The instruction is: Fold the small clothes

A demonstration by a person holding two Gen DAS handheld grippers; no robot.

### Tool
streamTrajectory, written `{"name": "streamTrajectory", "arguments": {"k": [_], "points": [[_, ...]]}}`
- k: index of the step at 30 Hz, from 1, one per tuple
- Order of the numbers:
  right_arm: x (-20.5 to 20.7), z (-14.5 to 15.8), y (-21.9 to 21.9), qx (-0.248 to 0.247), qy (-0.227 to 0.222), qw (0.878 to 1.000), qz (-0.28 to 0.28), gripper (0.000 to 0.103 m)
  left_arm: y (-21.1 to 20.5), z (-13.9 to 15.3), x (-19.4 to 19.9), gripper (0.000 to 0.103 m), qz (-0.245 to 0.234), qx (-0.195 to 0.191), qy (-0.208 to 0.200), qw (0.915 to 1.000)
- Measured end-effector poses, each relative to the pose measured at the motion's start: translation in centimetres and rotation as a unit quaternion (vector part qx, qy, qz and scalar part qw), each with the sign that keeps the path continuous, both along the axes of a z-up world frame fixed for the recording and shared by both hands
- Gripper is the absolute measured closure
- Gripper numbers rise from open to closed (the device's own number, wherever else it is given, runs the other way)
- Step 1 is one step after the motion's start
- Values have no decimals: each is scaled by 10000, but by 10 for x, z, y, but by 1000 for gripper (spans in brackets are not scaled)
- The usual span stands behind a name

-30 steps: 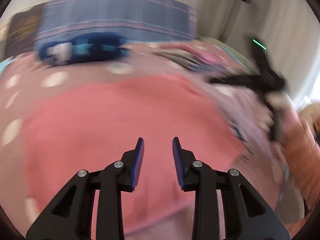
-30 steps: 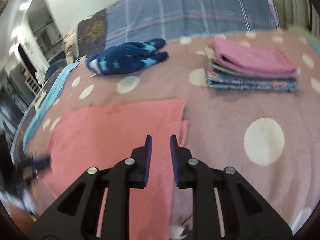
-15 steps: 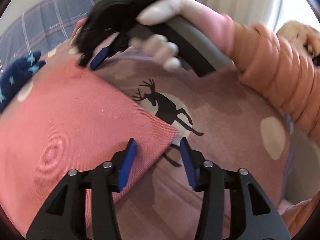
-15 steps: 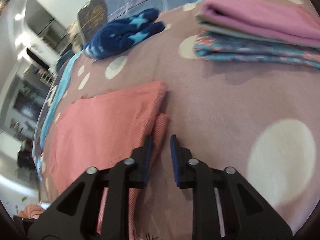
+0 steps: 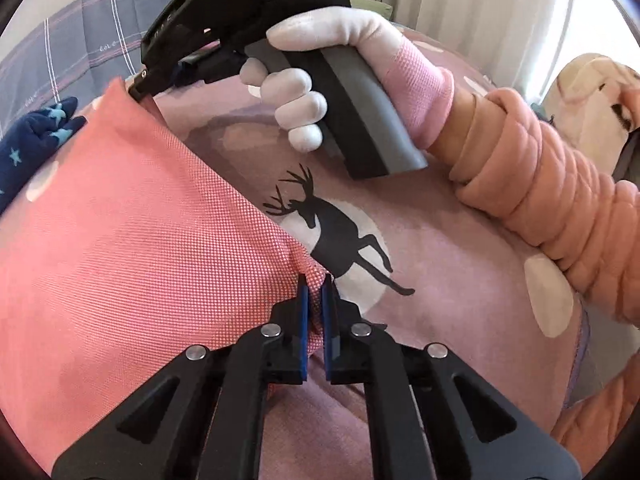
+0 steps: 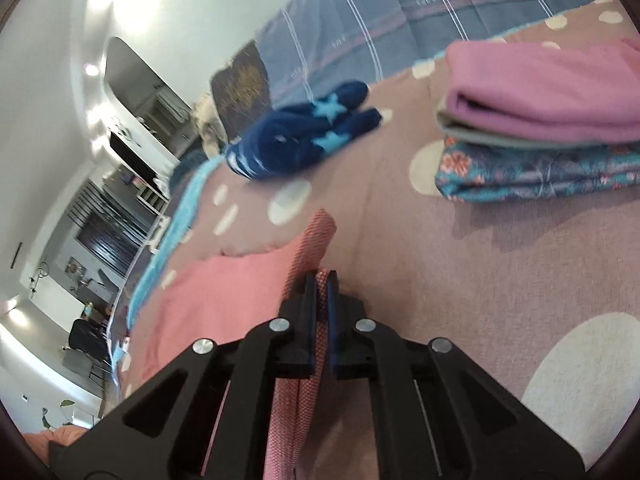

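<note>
A salmon-pink garment [image 5: 132, 248] lies flat on a mauve bedspread with white dots [image 5: 440, 272]. My left gripper [image 5: 315, 280] is shut on the garment's near right corner. My right gripper [image 6: 322, 278] is shut on the garment's right edge [image 6: 316, 240], which stands up pinched between its pads. In the left wrist view the right gripper [image 5: 138, 88] grips the far corner of the same edge, held by a white-gloved hand [image 5: 320, 80].
A stack of folded clothes, purple on top of floral teal [image 6: 540, 128], sits to the right. A navy garment with light-blue stars [image 6: 304, 136] lies further back, near a grey plaid pillow [image 6: 400, 12]. A black deer print [image 5: 336, 220] marks the bedspread.
Both grippers went from open above the garment to shut on its right edge. The left took the near corner, the right the far corner, and the edge is pinched up.
</note>
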State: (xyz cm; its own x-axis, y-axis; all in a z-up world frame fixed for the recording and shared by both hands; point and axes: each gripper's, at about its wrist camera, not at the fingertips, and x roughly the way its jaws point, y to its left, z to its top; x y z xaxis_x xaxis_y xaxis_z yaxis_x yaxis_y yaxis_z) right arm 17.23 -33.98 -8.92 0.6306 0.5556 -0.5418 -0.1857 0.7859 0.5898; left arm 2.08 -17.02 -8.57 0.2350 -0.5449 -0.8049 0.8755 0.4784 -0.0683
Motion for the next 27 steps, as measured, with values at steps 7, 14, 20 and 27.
{"name": "streamTrajectory", "arguments": {"k": [7, 14, 20, 27], "points": [[14, -25, -17, -152, 449, 9976, -500, 100, 7, -5, 8, 97, -81, -245, 202, 9995], [-30, 15, 15, -7, 129, 9979, 642, 99, 11, -1, -6, 89, -375, -548, 475, 9967], [-69, -19, 62, -1372, 567, 9821, 1162, 97, 31, 5, -26, 87, -490, -626, 475, 9957], [-118, 10, 47, -1794, 442, 9824, 267, 95, 139, 23, -2, 68, 1344, -869, 279, 9867]]}}
